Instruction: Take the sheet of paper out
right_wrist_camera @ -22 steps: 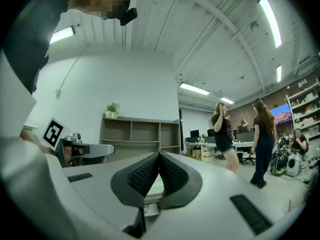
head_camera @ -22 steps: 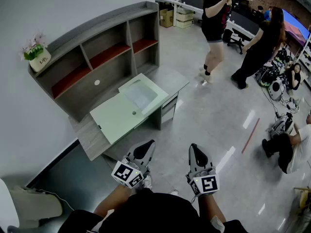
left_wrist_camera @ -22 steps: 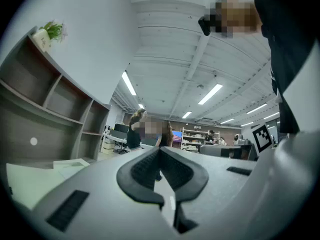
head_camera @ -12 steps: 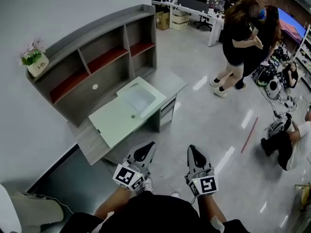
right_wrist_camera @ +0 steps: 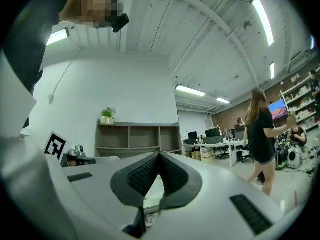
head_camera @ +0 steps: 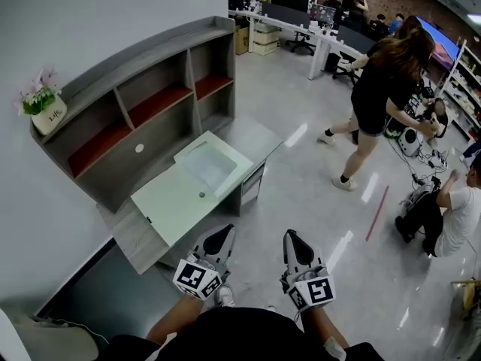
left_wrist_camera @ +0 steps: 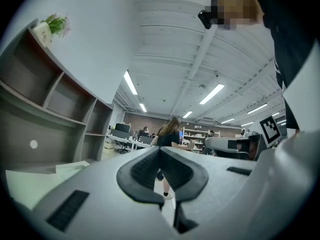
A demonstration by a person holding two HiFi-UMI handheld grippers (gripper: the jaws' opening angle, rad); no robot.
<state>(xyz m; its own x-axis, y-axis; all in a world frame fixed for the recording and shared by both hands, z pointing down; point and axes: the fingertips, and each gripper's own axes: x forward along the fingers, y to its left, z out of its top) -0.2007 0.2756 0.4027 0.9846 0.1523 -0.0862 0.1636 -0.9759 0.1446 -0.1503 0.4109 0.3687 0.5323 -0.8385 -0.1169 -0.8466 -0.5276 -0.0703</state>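
Grey desk (head_camera: 170, 205): pale sheet (head_camera: 209, 165) on top; flower pot (head_camera: 46, 111) atop hutch (head_camera: 150, 59).

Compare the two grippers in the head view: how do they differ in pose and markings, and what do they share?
The left gripper leans toward the picture's right, while the right gripper points almost straight up it. The left gripper lies nearer the desk; the right gripper is over open floor. Their marker cubes show different patterns. Both are shut and empty.

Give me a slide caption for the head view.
Left gripper and right gripper, both shut, point toward the grey desk.
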